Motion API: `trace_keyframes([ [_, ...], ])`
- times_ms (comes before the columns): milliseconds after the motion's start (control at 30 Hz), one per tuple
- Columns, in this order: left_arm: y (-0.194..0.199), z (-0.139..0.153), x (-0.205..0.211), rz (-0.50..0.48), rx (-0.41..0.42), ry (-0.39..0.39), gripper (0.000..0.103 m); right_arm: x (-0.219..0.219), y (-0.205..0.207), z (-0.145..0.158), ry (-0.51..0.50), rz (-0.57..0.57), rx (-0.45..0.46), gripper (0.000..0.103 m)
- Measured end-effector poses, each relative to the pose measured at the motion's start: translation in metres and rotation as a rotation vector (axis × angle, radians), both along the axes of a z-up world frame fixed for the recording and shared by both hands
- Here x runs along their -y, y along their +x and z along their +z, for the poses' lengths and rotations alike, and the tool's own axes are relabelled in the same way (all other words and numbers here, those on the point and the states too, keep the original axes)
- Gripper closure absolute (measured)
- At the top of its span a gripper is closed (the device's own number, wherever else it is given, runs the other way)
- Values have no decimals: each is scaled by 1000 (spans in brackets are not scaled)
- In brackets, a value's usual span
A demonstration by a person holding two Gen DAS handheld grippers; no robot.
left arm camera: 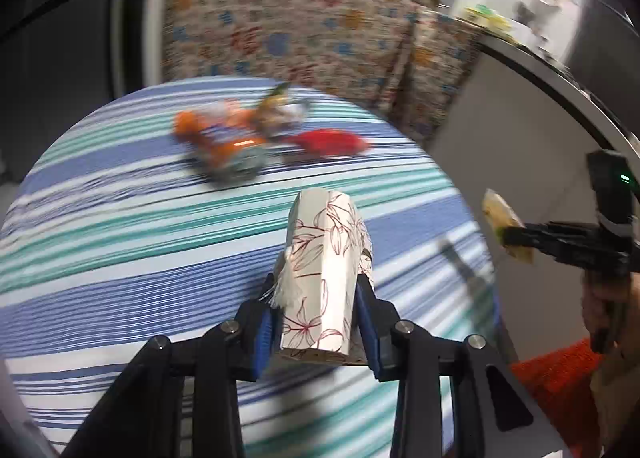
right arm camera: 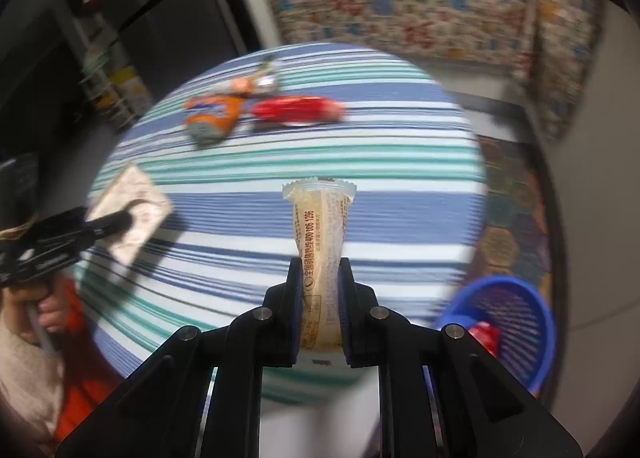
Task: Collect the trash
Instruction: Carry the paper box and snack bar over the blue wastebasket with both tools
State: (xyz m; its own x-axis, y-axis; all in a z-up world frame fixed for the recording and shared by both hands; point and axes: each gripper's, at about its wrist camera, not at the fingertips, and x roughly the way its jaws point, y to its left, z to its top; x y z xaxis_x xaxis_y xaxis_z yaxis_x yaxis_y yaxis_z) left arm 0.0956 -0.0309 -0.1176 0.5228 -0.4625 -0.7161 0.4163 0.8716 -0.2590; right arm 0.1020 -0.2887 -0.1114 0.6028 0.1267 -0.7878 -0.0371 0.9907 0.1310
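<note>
My left gripper (left arm camera: 316, 298) is shut on a white floral-print paper packet (left arm camera: 324, 258), held above the striped round table (left arm camera: 120, 258). My right gripper (right arm camera: 320, 282) is shut on a clear yellowish snack wrapper (right arm camera: 320, 230) with printed text, held over the table's near edge. Each gripper shows in the other's view: the right one (left arm camera: 516, 236) with its wrapper (left arm camera: 500, 213) at the right, the left one (right arm camera: 120, 219) with the packet (right arm camera: 132, 209) at the left. On the table's far side lie an orange wrapper pile (left arm camera: 224, 141) and a red wrapper (left arm camera: 332, 141); they also show in the right wrist view, orange (right arm camera: 216, 113) and red (right arm camera: 298, 109).
A blue mesh basket (right arm camera: 508, 322) stands on the floor right of the table, with something red (right arm camera: 484, 338) inside. A floral cloth (left arm camera: 288, 29) hangs behind the table. A patterned mat (right arm camera: 516, 201) lies on the floor. Dark shelving (right arm camera: 100, 57) stands at the left.
</note>
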Motion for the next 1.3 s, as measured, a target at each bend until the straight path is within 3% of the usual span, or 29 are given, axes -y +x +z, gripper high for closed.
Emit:
trace_keyframes([
  [167, -10, 17, 72, -111, -18, -60, 66, 78, -30, -1, -23, -139, -20, 89],
  [333, -16, 23, 151, -215, -39, -65, 66, 140, -48, -4, -35, -243, -34, 89],
  [633, -25, -14, 283, -321, -80, 10, 66, 209, -72, -29, -3, -343, -46, 89],
  [900, -18, -53, 340, -330, -118, 45, 66, 242, -88, -60, 108, -386, -51, 88],
  [1300, 3, -95, 380, -317, -156, 71, 66, 264, -86, -70, 154, -395, -55, 88],
])
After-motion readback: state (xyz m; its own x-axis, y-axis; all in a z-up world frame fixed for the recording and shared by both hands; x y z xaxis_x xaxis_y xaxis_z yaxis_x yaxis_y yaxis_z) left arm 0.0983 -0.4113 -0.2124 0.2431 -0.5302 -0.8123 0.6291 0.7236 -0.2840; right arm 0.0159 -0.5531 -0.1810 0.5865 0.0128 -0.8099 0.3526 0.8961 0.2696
